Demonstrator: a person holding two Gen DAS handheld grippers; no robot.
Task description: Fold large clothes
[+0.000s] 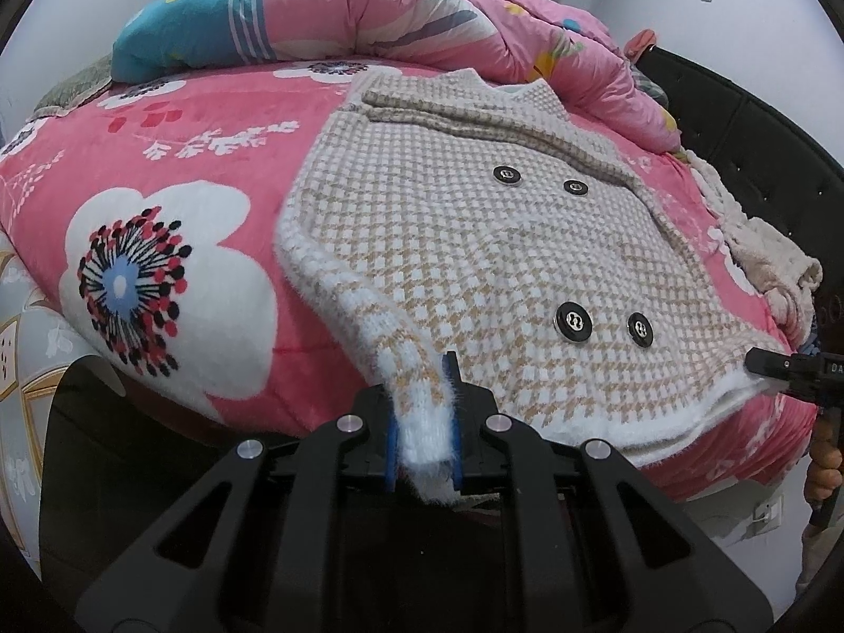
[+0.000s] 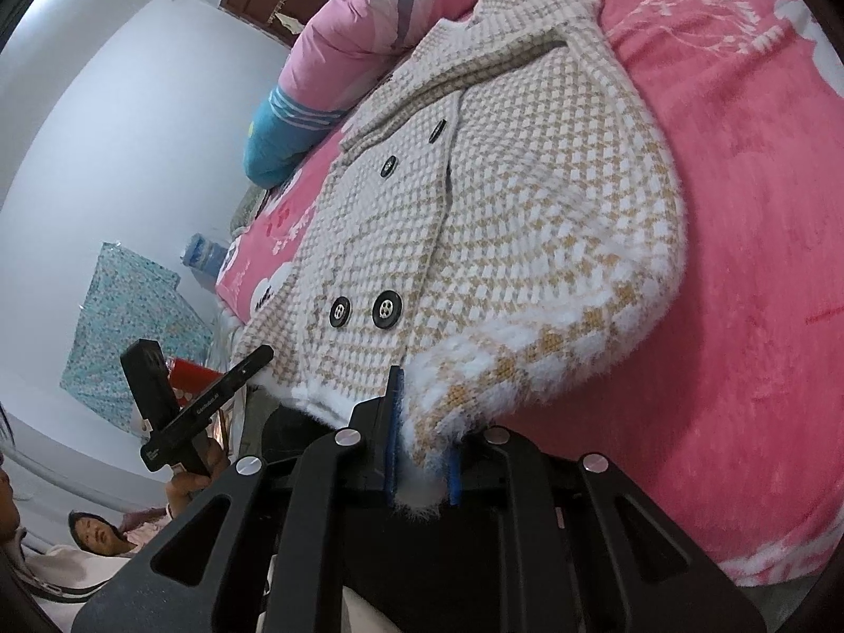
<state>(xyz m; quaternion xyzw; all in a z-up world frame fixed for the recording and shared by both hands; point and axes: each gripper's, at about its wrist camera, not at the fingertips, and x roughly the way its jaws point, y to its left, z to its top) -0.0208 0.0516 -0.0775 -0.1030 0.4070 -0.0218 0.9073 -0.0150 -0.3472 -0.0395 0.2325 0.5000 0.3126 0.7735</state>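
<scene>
- Your left gripper (image 1: 422,422) is clamped on the fuzzy white cuff of the left sleeve (image 1: 364,311); the cuff end sticks out between the blue pads (image 1: 391,448).
- Your right gripper (image 2: 419,453) is pinched on the other cuff, at the end of the right sleeve (image 2: 554,358).
- The coat (image 1: 475,221), beige-and-white houndstooth with four black buttons, lies face up on the bed, hem at the near edge, collar (image 1: 459,105) at the far end. Its long axis runs straight away from you.
- Both sleeves run from your claws up to the shoulders, so the body lies ahead and between the two grips. Neither hand is clearly nearer; each holds its own side.
- My read: the next move carries the cuffs inward over the chest, and the fluffy knit may slip.
- Surface: pink floral blanket (image 1: 174,274), soft, sagging at the edges.
- Far end: pink duvet (image 1: 395,16) bunched up, touching the collar, with a blue pillow (image 1: 190,37) beside it.
- Room: white walls, dark headboard (image 1: 738,121) on the right, a seated person low in the right wrist view.
</scene>
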